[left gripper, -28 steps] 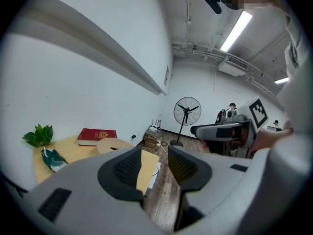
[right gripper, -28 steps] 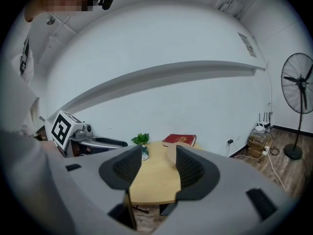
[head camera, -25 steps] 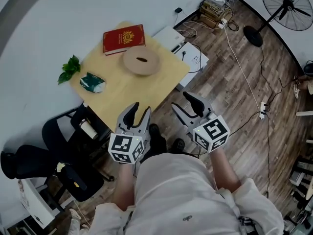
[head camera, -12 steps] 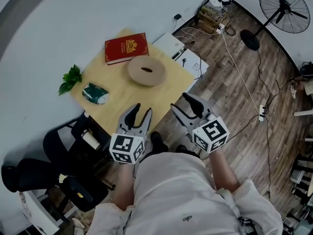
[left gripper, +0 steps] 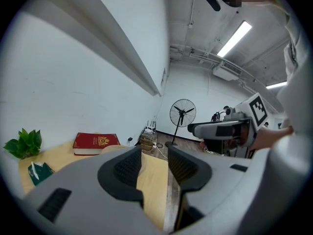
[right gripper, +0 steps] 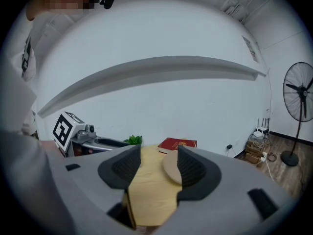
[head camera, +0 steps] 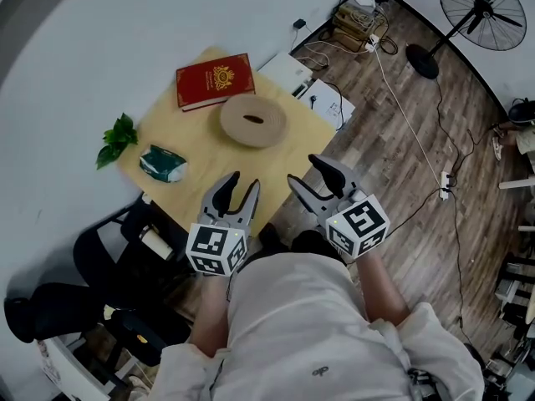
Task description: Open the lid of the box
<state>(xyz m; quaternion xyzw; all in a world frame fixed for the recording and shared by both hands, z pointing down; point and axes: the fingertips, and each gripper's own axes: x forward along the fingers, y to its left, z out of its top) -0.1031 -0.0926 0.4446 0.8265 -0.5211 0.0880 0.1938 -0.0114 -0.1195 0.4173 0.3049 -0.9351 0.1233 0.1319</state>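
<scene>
A red box (head camera: 214, 81) with a gold emblem lies shut at the far corner of a light wooden table (head camera: 201, 182); it also shows in the left gripper view as the red box (left gripper: 96, 142) and in the right gripper view as the red box (right gripper: 178, 144). My left gripper (head camera: 242, 184) hovers open over the table's near edge, well short of the box. My right gripper (head camera: 304, 170) hangs beside the table's near right corner, jaws opening, nothing between them. Both grippers are empty.
A round wooden disc (head camera: 253, 120) lies in front of the box. A green packet (head camera: 162, 162) and a leafy plant (head camera: 117, 138) sit at the table's left. A black office chair (head camera: 100, 249) stands left, white boxes (head camera: 313, 82) and cables right, a fan (head camera: 483, 2) far right.
The table has come a little closer to both grippers in the head view. Both grippers stay empty and hold about the same pose.
</scene>
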